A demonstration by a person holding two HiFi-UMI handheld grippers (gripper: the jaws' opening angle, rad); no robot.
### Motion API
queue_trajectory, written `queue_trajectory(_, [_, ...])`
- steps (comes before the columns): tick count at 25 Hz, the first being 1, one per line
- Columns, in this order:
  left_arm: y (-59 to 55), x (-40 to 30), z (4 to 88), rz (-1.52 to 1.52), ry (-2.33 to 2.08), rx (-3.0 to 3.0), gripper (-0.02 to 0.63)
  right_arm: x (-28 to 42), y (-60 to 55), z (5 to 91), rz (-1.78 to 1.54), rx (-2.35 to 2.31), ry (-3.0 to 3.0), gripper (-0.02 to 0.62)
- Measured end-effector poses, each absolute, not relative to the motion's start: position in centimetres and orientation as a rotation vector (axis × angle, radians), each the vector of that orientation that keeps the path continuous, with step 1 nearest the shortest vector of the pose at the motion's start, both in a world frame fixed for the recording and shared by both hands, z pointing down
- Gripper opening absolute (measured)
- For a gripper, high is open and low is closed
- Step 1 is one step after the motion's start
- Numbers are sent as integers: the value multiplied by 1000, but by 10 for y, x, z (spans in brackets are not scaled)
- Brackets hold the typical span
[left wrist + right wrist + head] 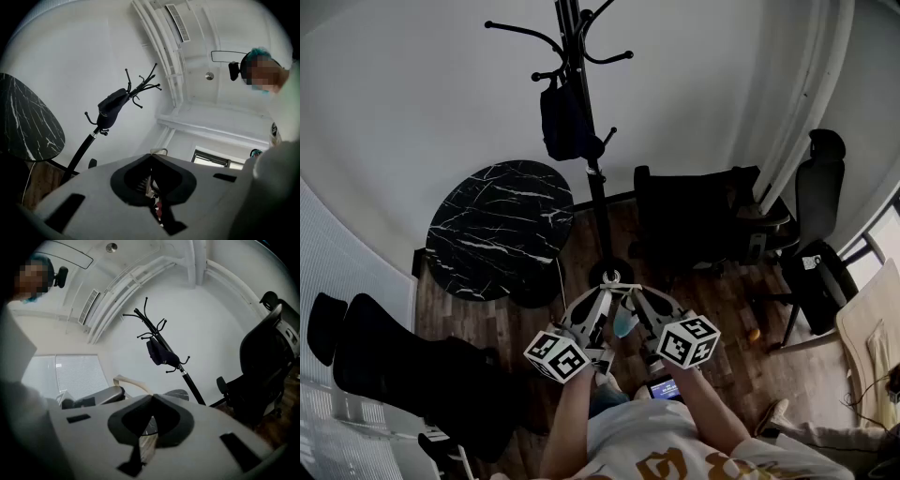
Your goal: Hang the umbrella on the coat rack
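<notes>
- At the far left of the head view, a black padded seat stands on the wood floor.
- Just right of the black padded seat and nearer the wall is a round table with a black, white-veined top; the left gripper view shows it too.
- The left hand-held gripper is held out in front of the person, its marker cube low and its tips pointing at the foot of the coat rack. In the left gripper view its jaws are pressed together at the tips, and no object can be made out between them.
- The coat rack stands upright against the white wall, just right of the round table and ahead of both grippers. A dark bag hangs high on the coat rack, and the other hooks are bare ().
- The umbrella cannot be picked out for certain. A small teal thing shows low between the two grippers; what it is cannot be told.
- The right hand-held gripper lies just beside the left one, the tips nearly touching. Its jaws also meet at the tips, pinching nothing recognisable.
- Right of the coat rack stand a black armchair and a black office chair.
</notes>
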State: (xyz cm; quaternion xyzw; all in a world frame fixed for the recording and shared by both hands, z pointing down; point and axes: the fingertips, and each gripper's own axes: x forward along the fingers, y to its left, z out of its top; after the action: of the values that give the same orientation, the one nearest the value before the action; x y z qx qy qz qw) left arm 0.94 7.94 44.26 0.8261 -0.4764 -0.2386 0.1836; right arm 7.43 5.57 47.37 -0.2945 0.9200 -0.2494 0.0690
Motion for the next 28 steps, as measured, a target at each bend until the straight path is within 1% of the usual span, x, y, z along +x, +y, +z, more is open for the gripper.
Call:
queue_trajectory(20, [74, 18, 439, -634, -1337, 2329, 21, 81, 55, 472, -724, -874, 2813, 12])
queue_trajectory(28, [57, 7, 435, -647, -1353, 2309, 21, 70, 37, 468, -710, -867, 2812, 11])
